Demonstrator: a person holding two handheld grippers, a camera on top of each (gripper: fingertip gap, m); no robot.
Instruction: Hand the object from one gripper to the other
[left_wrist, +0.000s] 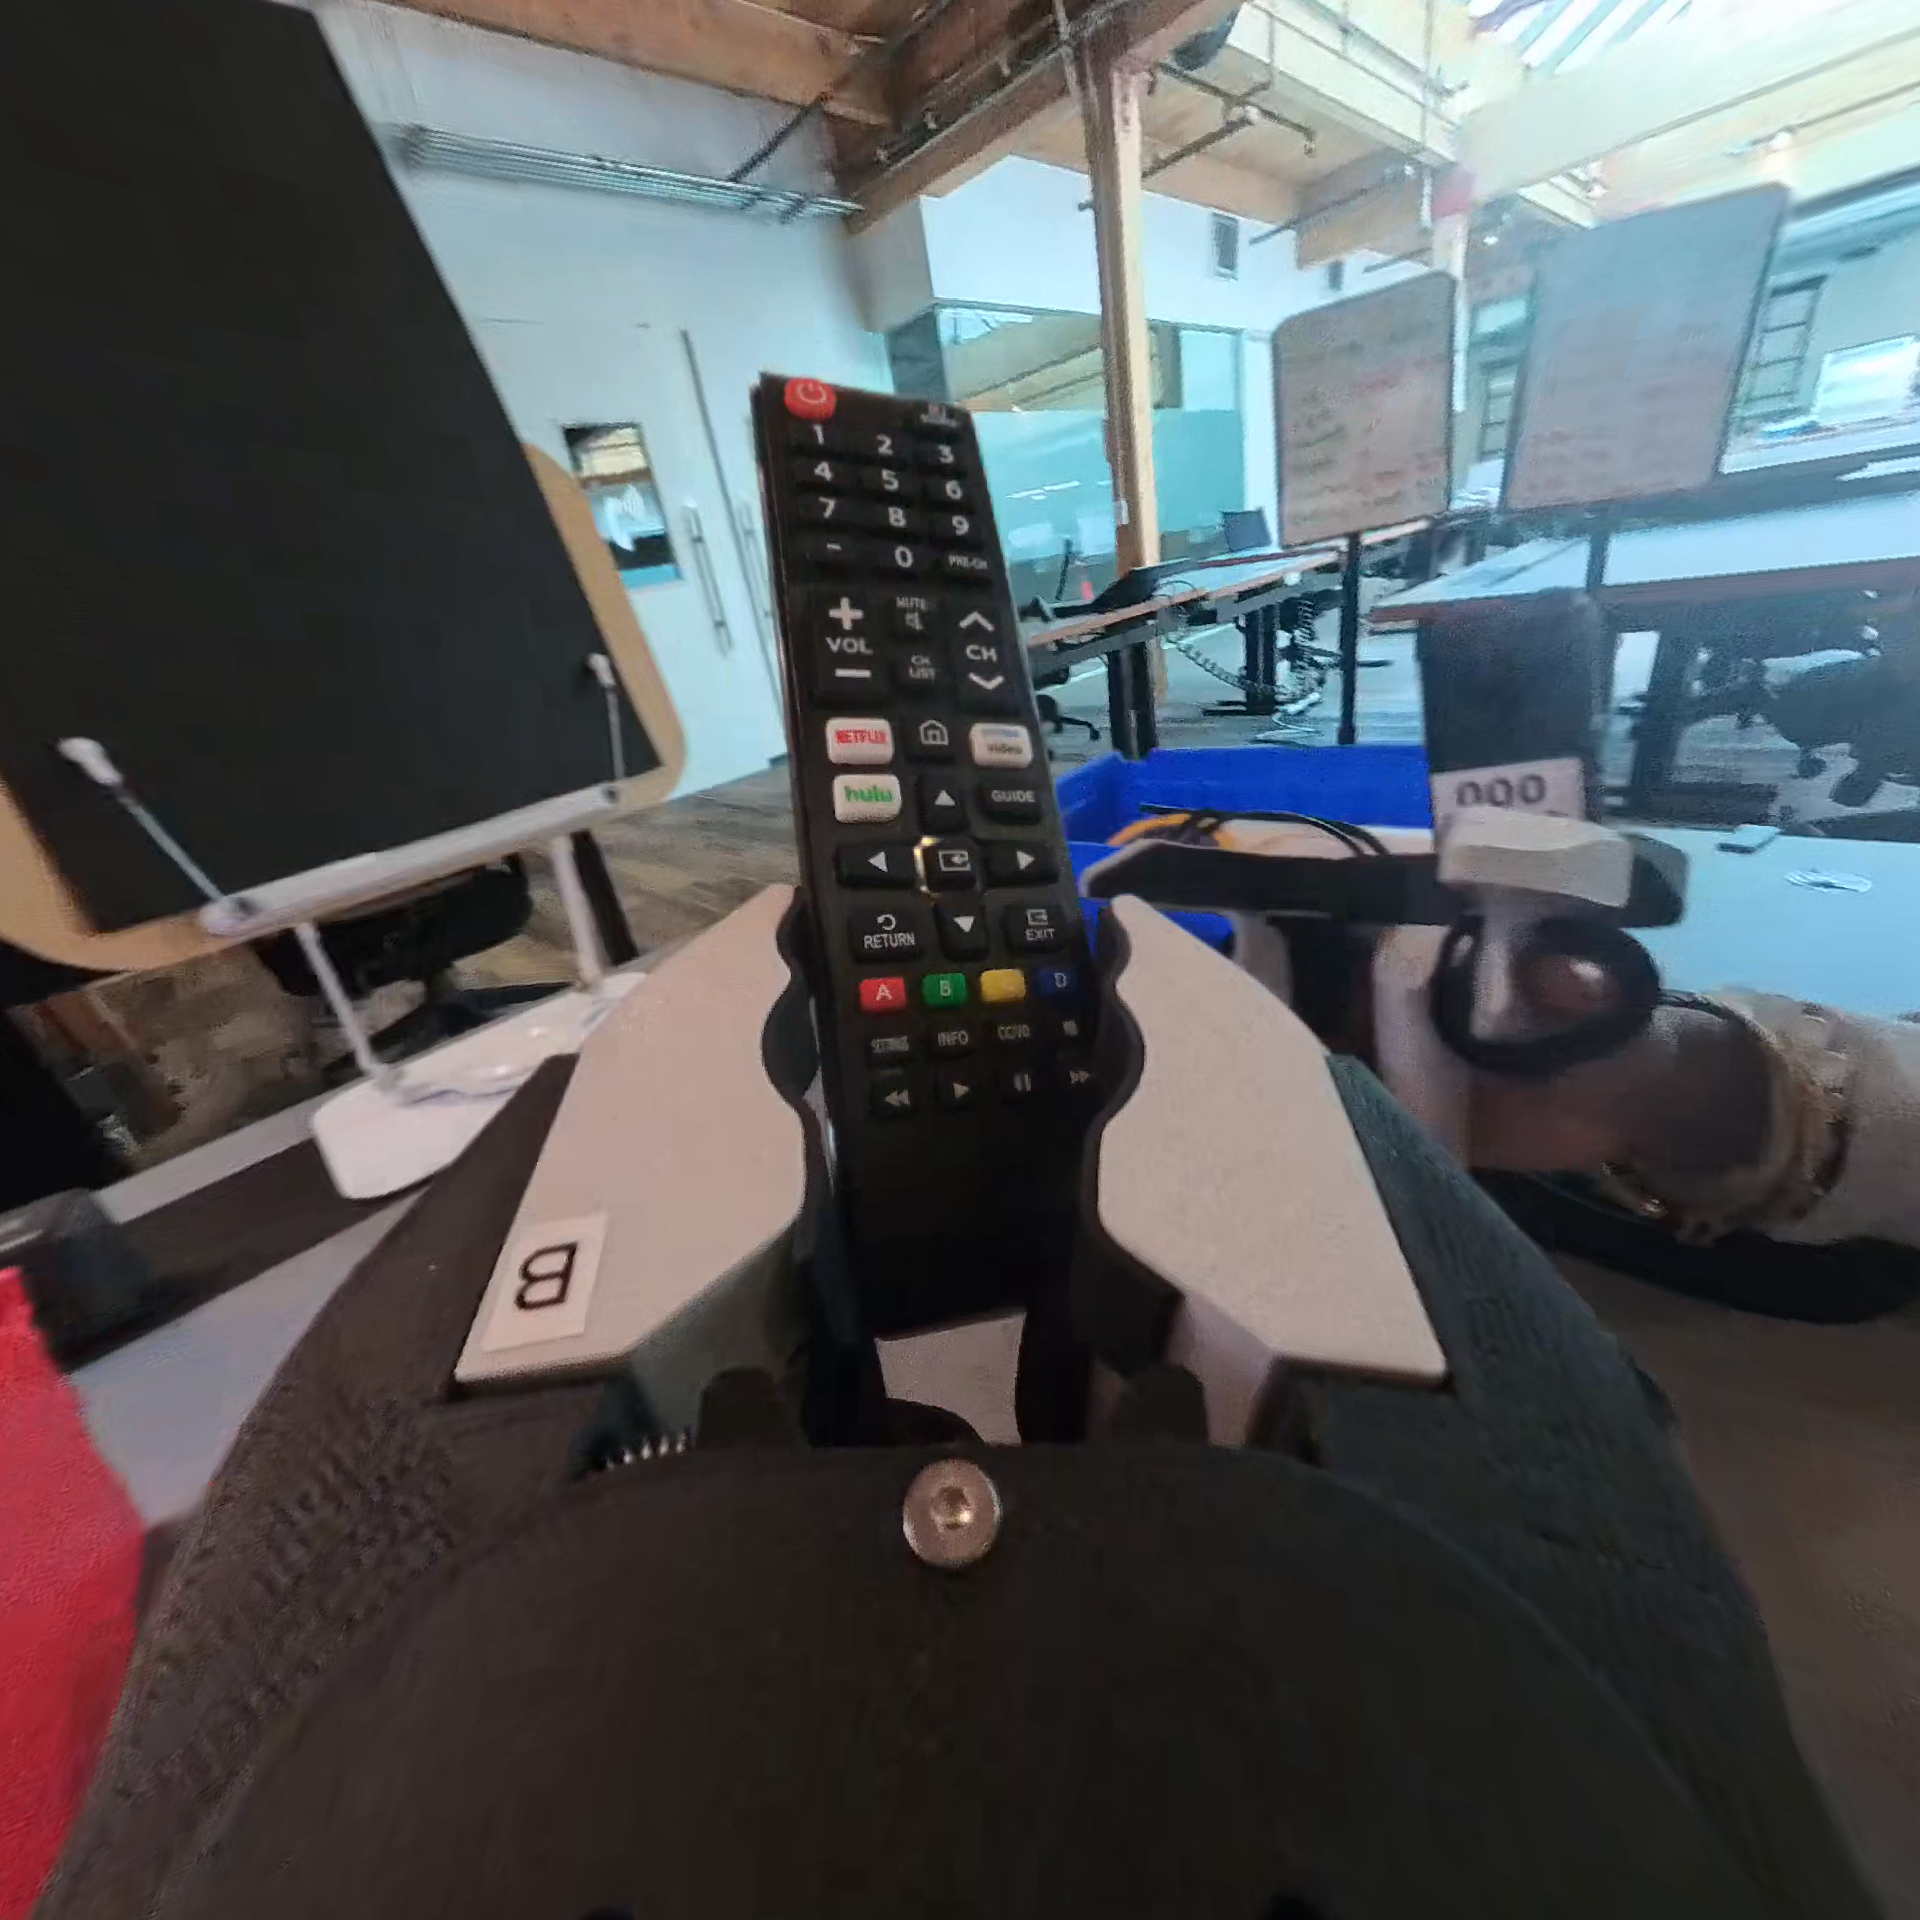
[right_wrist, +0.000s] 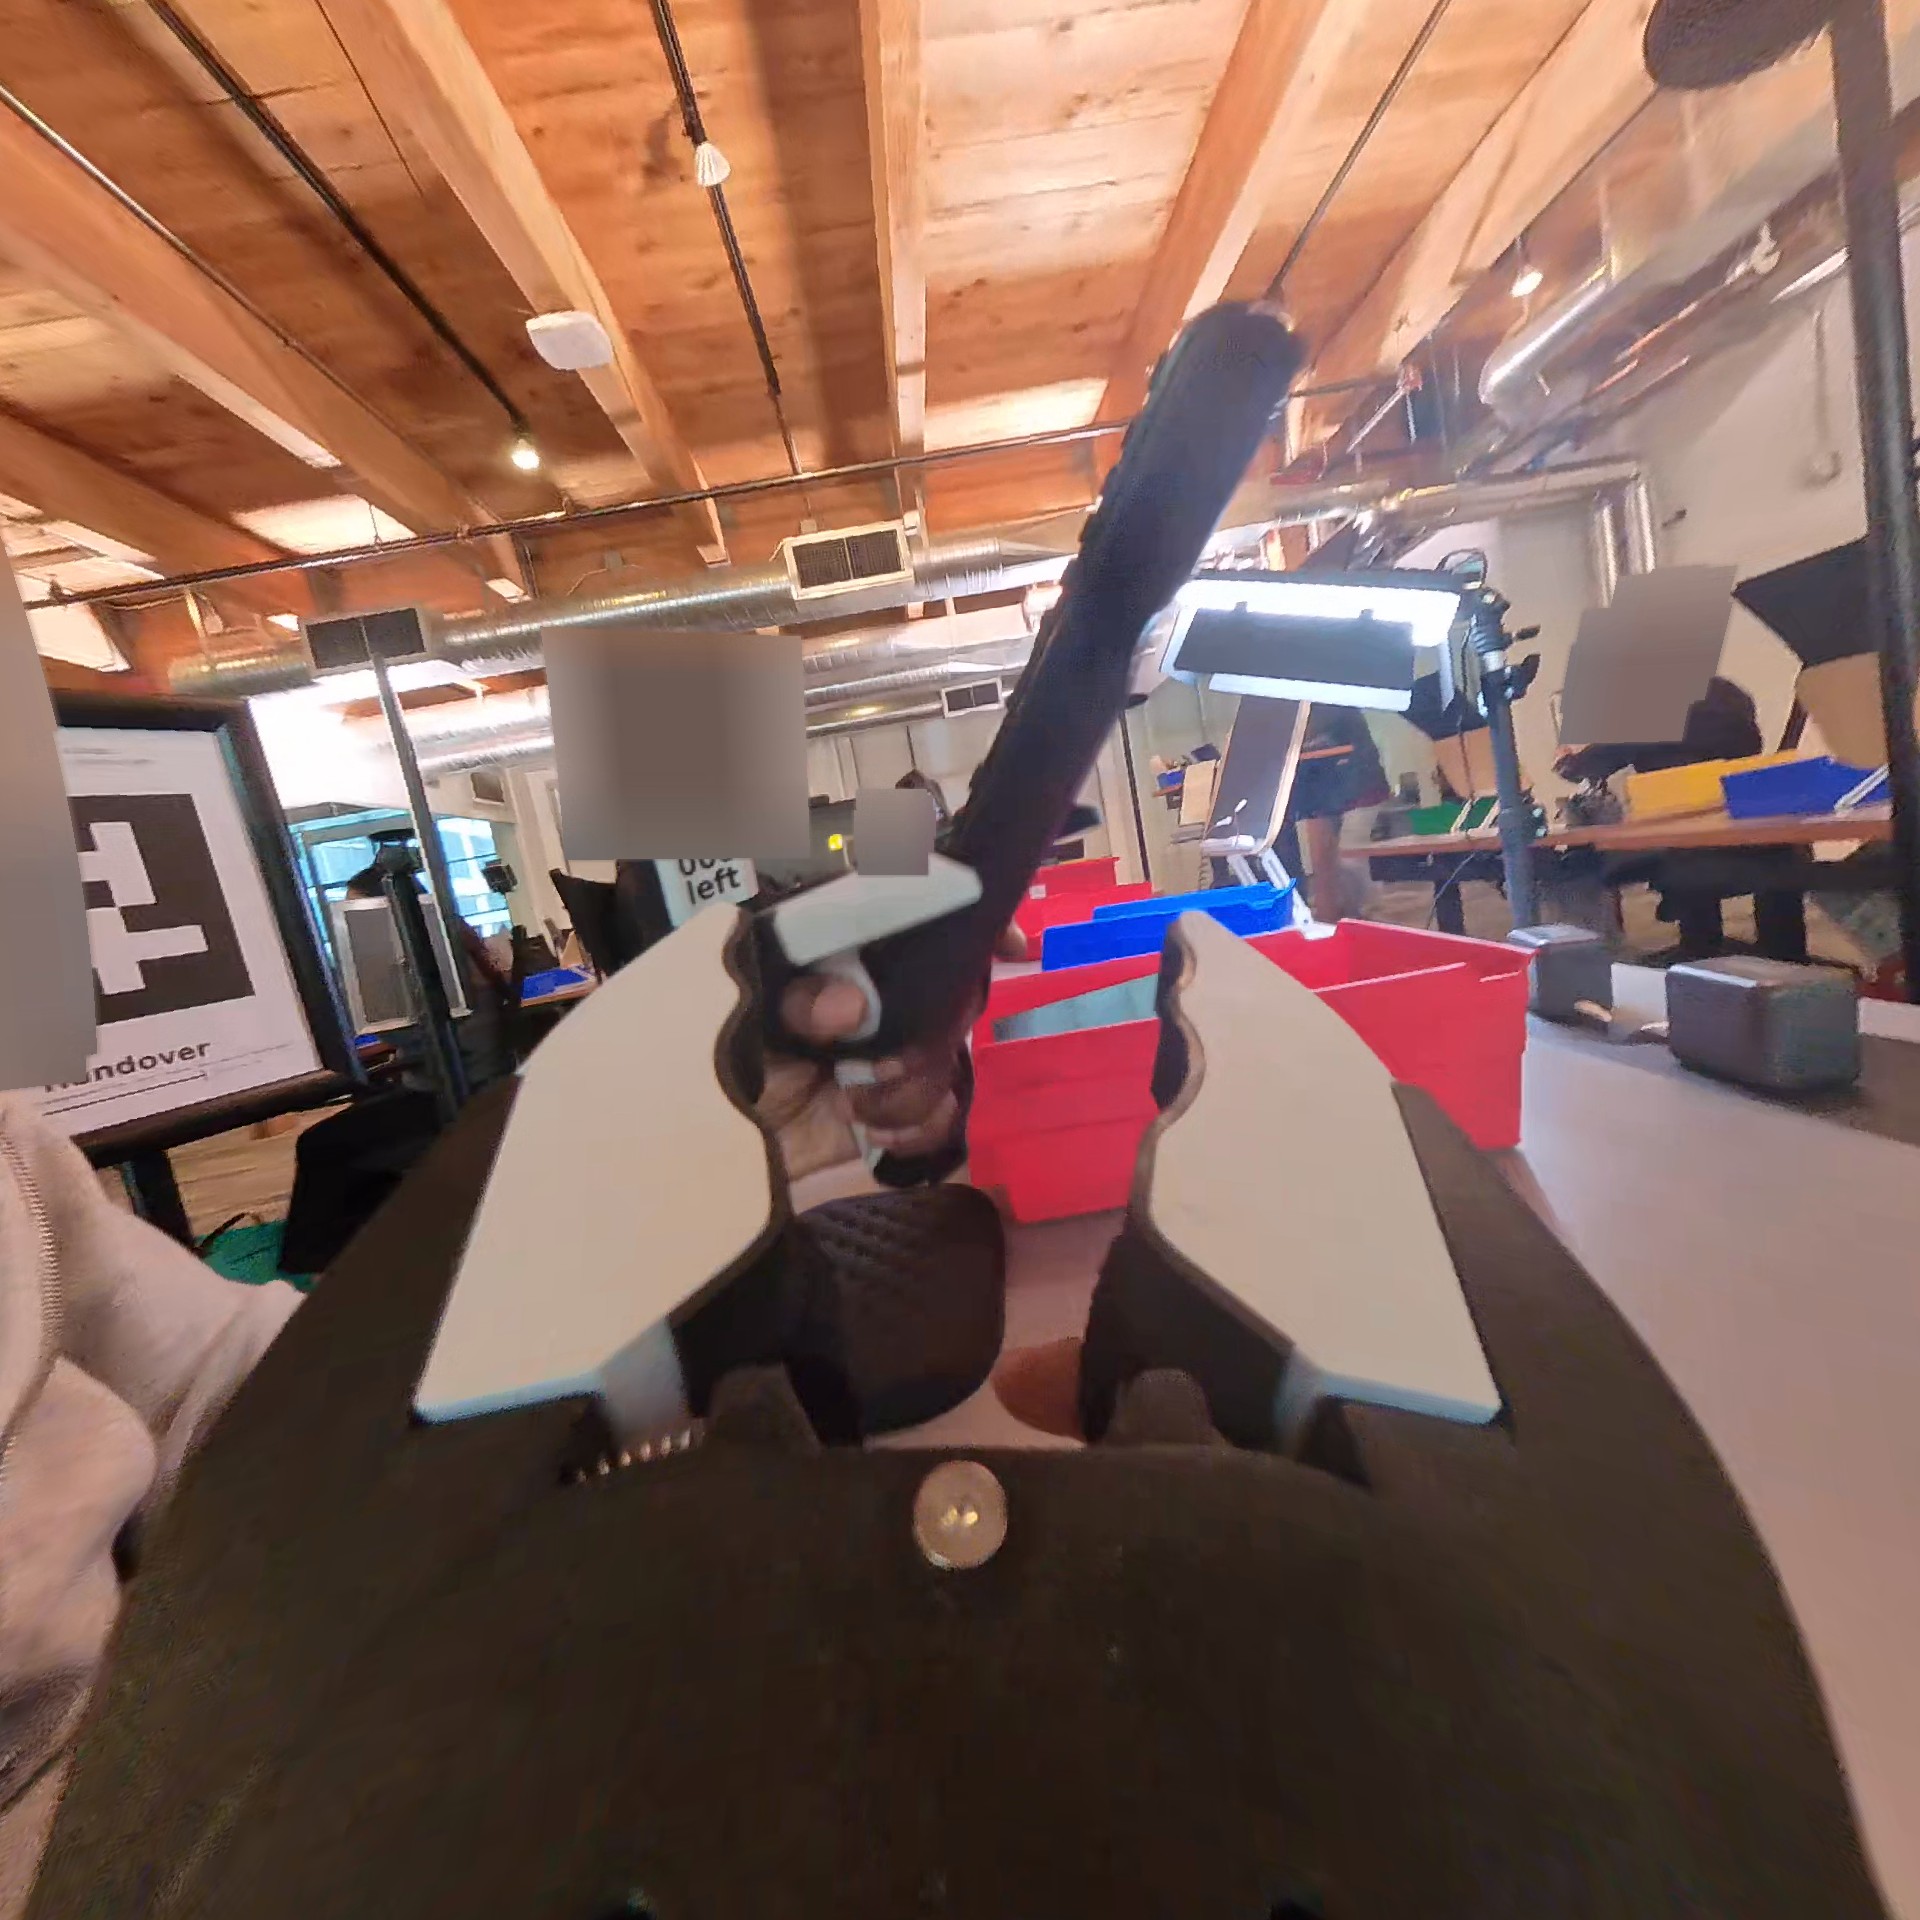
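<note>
A black TV remote (left_wrist: 914, 790) with coloured buttons stands upright, buttons facing the camera, in the left wrist view. My left gripper (left_wrist: 951, 935) is shut on its lower half. My right gripper (right_wrist: 961, 956) is open and empty. In the right wrist view, the remote (right_wrist: 1122, 623) shows from its back and side, tilting up to the right just beyond the open fingers. The left gripper (right_wrist: 894, 914) and the hand holding it are below the remote. In the left wrist view, the right gripper (left_wrist: 1247, 883) is at the right, close to the remote, held by a hand.
Red bins (right_wrist: 1351, 1018) and blue bins (right_wrist: 1164, 925) stand on the grey table (right_wrist: 1714, 1247), with grey blocks (right_wrist: 1766, 1018) at the right. A black panel on a white stand (left_wrist: 260, 520) is at the left, a blue bin (left_wrist: 1247, 790) behind the remote. A framed sign (right_wrist: 156, 914) stands left.
</note>
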